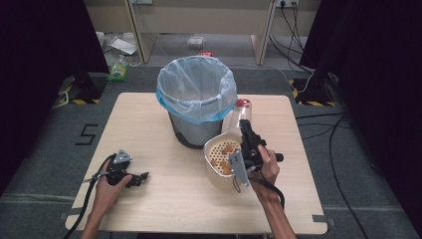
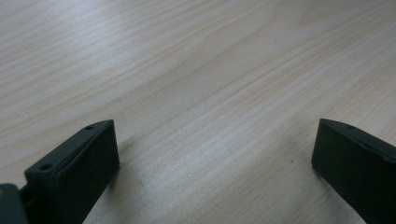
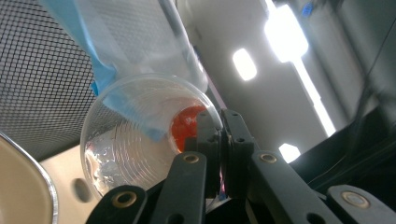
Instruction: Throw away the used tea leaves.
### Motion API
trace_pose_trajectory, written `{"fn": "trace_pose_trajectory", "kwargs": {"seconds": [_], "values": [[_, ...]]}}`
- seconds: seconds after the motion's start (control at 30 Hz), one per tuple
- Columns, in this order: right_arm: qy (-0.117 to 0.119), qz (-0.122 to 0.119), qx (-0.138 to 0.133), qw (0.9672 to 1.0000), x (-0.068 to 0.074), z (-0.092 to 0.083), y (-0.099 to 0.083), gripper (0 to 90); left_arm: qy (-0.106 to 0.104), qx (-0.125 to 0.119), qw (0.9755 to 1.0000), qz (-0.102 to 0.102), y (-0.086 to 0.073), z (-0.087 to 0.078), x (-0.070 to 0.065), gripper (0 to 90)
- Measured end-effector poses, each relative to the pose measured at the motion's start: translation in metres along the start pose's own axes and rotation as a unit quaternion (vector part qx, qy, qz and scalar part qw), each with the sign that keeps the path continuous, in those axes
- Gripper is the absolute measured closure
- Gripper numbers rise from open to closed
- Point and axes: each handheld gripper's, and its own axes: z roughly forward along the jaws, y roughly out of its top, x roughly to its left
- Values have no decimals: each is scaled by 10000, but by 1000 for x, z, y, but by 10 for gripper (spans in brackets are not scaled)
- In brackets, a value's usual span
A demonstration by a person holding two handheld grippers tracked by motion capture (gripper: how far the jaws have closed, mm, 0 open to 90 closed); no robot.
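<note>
Presently, right gripper [image 1: 245, 130]: jaws pinched tight on the rim of a clear plastic cup [image 1: 240, 115], blue-lined mesh bin [image 1: 196, 94] just beyond; keep the thin wall clamped squarely, tipping slowly binward.

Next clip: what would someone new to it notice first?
The bin with its pale blue liner stands mid-table. Just right of it, the right hand-held gripper pinches the rim of a clear plastic cup with something red inside, above a cream strainer bowl holding orange pieces.
</note>
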Motion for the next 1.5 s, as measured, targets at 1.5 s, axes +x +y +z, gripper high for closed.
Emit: {"fn": "trace_pose_trajectory", "kwargs": {"seconds": [1.5], "values": [[1415,3575,1156,9159,-104,53,-46,874,-17,1,10000,-24,0,0,0,0]]}}
